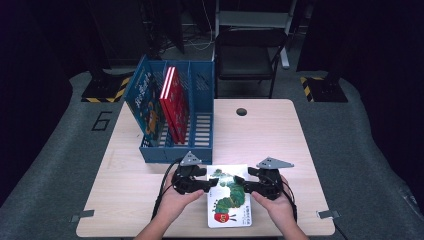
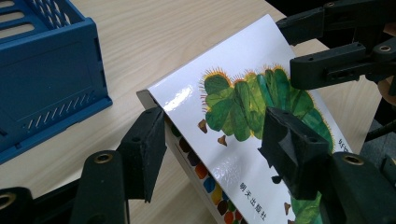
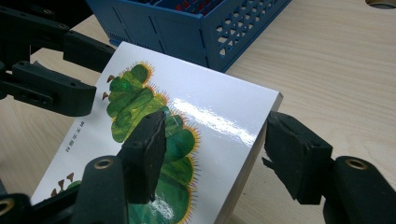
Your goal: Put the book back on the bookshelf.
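Observation:
A white picture book (image 1: pixel 229 196) with a green caterpillar on its cover lies near the table's front edge. My left gripper (image 1: pixel 214 183) reaches over its left edge, and my right gripper (image 1: pixel 246 187) over its right edge. In the left gripper view the left gripper (image 2: pixel 217 151) is open, one jaw at the book's (image 2: pixel 243 107) spine edge and the other above the cover. In the right gripper view the right gripper (image 3: pixel 219 158) is open too. One of its jaws is over the cover of the book (image 3: pixel 187 121); the other hangs off the book's side, apart from it.
A blue slotted file rack (image 1: pixel 175 150) stands just behind the book, holding a blue book (image 1: pixel 145 102) and a red book (image 1: pixel 174 102) upright. Its right slot is empty. The wooden table (image 1: pixel 270 135) has a cable hole (image 1: pixel 241 111). A black chair (image 1: pixel 250 55) stands beyond.

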The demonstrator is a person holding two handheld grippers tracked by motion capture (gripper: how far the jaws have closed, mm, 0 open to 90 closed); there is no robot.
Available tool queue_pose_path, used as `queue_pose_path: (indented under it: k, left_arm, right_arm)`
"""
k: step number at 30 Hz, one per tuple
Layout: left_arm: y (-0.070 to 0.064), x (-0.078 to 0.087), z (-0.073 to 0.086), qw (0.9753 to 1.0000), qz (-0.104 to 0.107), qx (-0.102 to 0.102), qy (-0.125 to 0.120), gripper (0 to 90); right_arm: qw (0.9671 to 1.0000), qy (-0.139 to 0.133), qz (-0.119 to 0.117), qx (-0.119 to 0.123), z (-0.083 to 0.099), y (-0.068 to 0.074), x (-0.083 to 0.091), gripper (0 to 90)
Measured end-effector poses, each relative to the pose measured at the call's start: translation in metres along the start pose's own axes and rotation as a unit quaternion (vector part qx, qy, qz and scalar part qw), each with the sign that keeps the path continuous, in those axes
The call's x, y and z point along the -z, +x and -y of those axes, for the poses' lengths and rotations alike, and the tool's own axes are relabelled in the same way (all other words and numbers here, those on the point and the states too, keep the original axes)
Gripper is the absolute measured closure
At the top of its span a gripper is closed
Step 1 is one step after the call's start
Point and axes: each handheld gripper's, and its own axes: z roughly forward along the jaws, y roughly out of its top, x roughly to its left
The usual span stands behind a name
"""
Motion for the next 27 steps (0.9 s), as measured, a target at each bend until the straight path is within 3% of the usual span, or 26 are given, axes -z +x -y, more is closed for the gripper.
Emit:
queue_pose_path:
  k: [11, 27]
  left_arm:
    - [-0.001, 0.010, -0.005, 0.9997, 0.007, 0.004, -0.023, 40.9]
    - [-0.007, 0.030, -0.019, 0.9987, 0.009, -0.015, -0.047, 41.9]
  right_arm:
    - [0.9998, -0.021, -0.003, 0.005, -0.007, 0.002, 0.006, 38.6]
    - [0.9980, -0.059, -0.008, 0.023, -0.024, 0.012, 0.020, 39.6]
